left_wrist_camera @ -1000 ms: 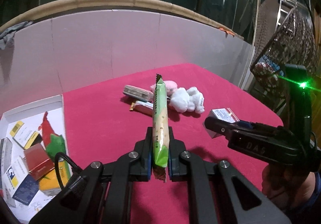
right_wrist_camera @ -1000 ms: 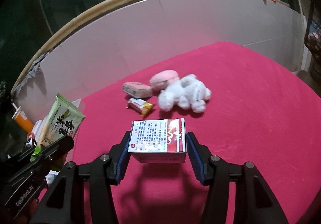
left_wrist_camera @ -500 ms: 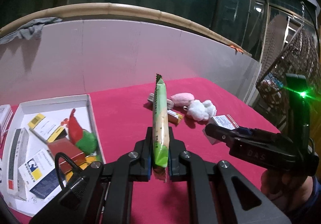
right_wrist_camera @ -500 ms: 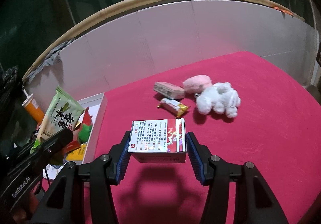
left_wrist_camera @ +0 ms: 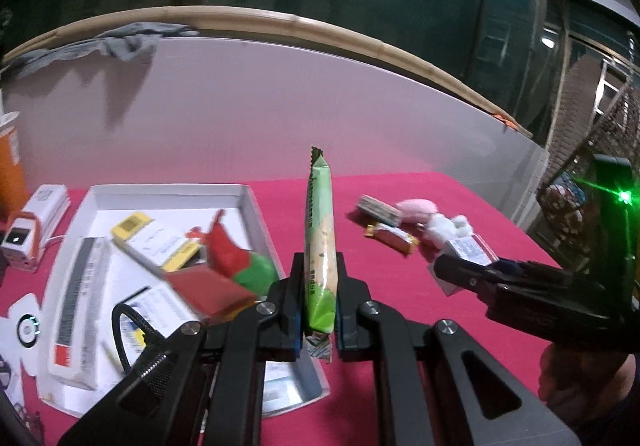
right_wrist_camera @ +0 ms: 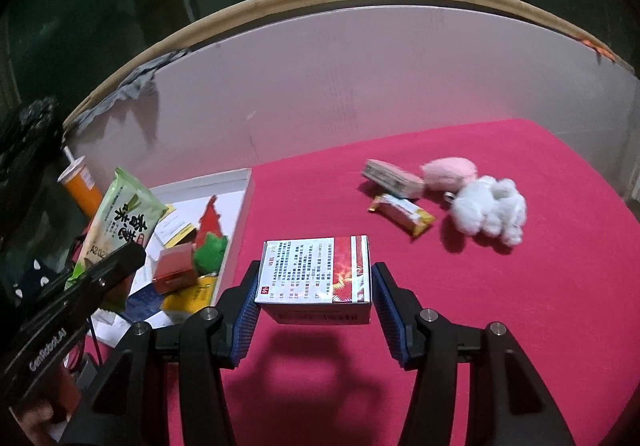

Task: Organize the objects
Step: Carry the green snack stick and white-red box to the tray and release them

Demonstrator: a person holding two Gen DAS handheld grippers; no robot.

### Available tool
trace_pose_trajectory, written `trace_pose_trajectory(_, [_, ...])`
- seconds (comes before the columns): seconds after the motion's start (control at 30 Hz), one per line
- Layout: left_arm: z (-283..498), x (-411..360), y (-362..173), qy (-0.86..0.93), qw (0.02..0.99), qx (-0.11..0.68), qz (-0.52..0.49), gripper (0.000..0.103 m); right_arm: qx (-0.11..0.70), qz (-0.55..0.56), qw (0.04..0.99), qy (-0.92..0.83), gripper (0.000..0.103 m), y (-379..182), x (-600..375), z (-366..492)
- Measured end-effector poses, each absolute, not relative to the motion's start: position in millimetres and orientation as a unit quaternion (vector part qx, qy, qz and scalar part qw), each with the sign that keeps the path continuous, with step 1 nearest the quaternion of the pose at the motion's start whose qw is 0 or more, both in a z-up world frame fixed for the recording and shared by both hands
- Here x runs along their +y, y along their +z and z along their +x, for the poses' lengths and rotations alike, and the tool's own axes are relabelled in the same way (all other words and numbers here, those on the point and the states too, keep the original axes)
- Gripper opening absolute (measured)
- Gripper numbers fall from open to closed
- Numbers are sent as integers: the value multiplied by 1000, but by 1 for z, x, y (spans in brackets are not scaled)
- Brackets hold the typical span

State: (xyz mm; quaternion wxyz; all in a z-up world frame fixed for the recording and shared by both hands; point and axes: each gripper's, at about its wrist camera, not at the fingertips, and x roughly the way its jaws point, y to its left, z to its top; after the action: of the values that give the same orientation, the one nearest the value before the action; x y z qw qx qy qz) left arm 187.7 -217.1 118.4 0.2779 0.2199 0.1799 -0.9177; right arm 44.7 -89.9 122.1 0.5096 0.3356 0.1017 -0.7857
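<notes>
Left wrist view: the left hand-held gripper [left_wrist_camera: 318,310] is pinching a long green-and-cream snack packet [left_wrist_camera: 319,242] edge-on, upright, above the white tray [left_wrist_camera: 256,214]. The right hand-held gripper [right_wrist_camera: 314,300] is clamping a white-and-red printed box [right_wrist_camera: 316,272] over the red desk [right_wrist_camera: 500,306].

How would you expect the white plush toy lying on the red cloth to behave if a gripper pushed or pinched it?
The white plush toy looks fluffy and lumpy, so it would probably squash rather than resist. It likely weighs little for its bulk. On the red cloth it would probably drag or tumble, not slide cleanly.
</notes>
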Motion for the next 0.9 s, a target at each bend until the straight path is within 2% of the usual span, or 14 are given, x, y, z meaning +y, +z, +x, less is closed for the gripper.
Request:
trace_pose_trajectory(0.5, [259, -267, 128, -897, 342, 210, 184, 11, 141, 316, 557, -755, 58, 131, -138, 95])
trace_pose_trajectory(0.9, [274, -315, 121, -884, 349, 242, 194, 11, 170, 318, 581, -730, 58, 128, -182, 123])
